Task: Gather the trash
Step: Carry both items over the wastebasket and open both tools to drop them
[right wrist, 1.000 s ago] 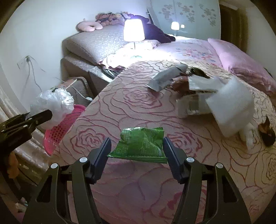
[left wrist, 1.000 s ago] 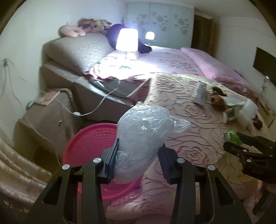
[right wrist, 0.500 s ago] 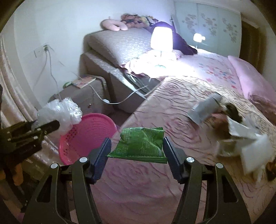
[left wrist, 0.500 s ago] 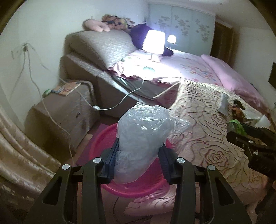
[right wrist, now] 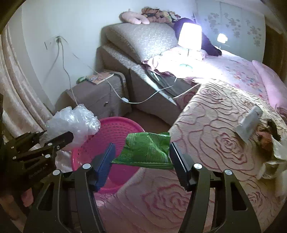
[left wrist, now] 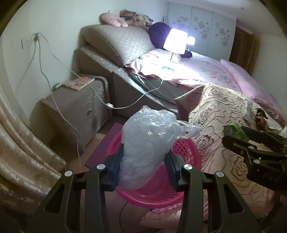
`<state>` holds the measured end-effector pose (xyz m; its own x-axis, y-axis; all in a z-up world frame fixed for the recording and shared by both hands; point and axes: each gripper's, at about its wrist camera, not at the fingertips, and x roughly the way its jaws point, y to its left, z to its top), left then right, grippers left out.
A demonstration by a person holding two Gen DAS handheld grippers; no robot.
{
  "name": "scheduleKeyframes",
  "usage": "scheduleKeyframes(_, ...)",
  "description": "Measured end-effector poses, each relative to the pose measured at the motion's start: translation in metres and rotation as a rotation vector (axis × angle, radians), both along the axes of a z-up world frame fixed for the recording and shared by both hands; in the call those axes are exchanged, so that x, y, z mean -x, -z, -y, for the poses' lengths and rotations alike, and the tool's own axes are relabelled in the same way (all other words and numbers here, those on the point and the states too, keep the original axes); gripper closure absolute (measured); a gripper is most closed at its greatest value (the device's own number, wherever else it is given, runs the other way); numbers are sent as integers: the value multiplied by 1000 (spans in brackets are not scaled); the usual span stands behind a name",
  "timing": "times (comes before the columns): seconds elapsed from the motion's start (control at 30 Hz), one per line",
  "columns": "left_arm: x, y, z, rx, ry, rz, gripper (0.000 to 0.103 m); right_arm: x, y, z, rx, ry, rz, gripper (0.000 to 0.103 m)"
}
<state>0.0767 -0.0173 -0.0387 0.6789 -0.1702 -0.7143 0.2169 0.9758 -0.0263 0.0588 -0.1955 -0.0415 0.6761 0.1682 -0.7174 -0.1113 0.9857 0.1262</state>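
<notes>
Beside the bed, on the floor, the pink basket [left wrist: 186, 148] sits with its rim close against the rose-patterned bedspread [left wrist: 220, 116]. Far to my left a pale curtain [left wrist: 21, 143] hangs by the wall, and next to it stands a brown nightstand [left wrist: 75, 107] with a book [left wrist: 79, 82] on top and white cables [left wrist: 53, 59] trailing down from the wall socket. My left gripper [left wrist: 144, 167] is closed around a crumpled clear plastic bag [left wrist: 148, 141], the pads pressing into its lower part from both sides, and I hold it over the near side of the basket. From the right wrist camera the same bag [right wrist: 73, 123] shows at the left, above the basket's [right wrist: 114, 129] left rim. My right gripper [right wrist: 141, 160] has hold of a green wrapper [right wrist: 147, 148]; its jaws stand fairly wide, and the wrapper spans between them, flat and a little tilted, over the spot where the basket's right edge meets the bedspread [right wrist: 215, 139]. Behind, a lit lamp [right wrist: 190, 37] glows on the bed near the padded headboard [right wrist: 141, 39], where soft toys [right wrist: 154, 15] lie along the top. Farther right, more trash is on the bedspread: a grey packet [right wrist: 249, 123] and some crumpled white paper [right wrist: 276, 157] at the frame's edge.
</notes>
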Motion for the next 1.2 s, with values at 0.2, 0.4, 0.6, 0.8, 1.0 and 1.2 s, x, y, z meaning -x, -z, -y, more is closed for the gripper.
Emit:
scheduleKeyframes(0.2,-8,7,-4,-1,-16,-20,62,-12,9,-11,9,-26,-18,43)
scheduleKeyframes(0.4,-16,16,-10,2,-29,-49,61,-20,17,-16,5,-33,-40,43)
scheduleKeyframes(0.6,-19,21,-15,1,-40,-60,56,-23,24,-21,0,-43,-54,40)
scheduleKeyframes(0.8,-20,22,-14,-5,-47,-55,44,-26,27,-18,-20,-33,-59,33)
scheduleKeyframes(1.0,-19,20,-13,-9,-50,-41,34,-23,25,-14,-29,-20,-50,31)
scheduleKeyframes(1.2,-18,16,-17,0,-66,-27,29,-16,19,-6,-38,-5,-31,31)
